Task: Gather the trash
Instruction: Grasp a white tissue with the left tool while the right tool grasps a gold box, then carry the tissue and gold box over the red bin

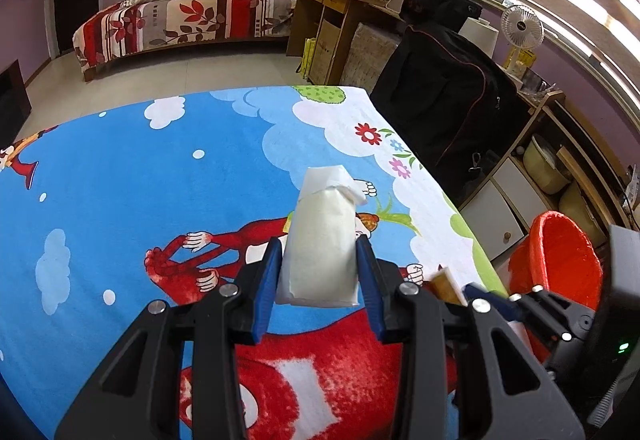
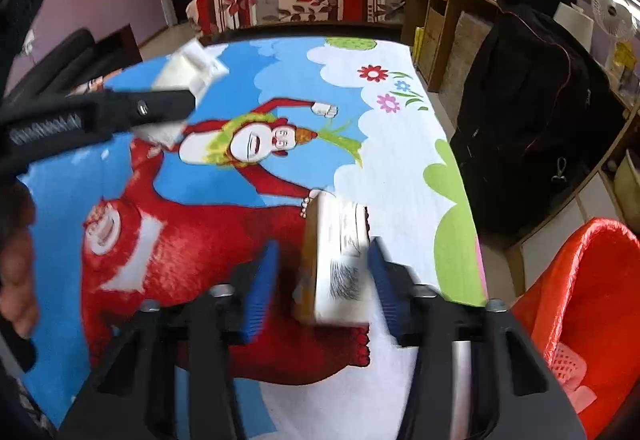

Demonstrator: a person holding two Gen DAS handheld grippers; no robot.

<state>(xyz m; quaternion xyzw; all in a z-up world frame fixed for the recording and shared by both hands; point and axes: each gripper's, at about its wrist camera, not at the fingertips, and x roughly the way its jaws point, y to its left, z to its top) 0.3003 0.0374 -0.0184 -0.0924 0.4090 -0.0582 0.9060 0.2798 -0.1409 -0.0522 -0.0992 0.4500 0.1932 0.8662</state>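
Observation:
My left gripper (image 1: pixel 320 244) is shut on a folded white tissue wad (image 1: pixel 322 236), held above the cartoon-print tablecloth (image 1: pixel 160 179). The same wad (image 2: pixel 188 65) shows at the upper left of the right wrist view, beside one of the left gripper's fingers (image 2: pixel 160 105). A small white box with a yellow side (image 2: pixel 340 256) sits blurred between the blue pads of my right gripper (image 2: pixel 325 246). A gap shows at the box's left pad, so the jaws stand open around it. The box (image 1: pixel 444 282) also peeks in at the left view's lower right. A red bin (image 2: pixel 580 300) stands off the table's right edge.
The red bin (image 1: pixel 560 260) stands on the floor beside a low wooden cabinet (image 1: pixel 520 199). A black bag (image 1: pixel 448 91) stands past the table's right side. A bed (image 1: pixel 180 23) and a desk (image 1: pixel 340 7) line the far wall. A hand (image 2: pixel 16 272) shows at the left edge.

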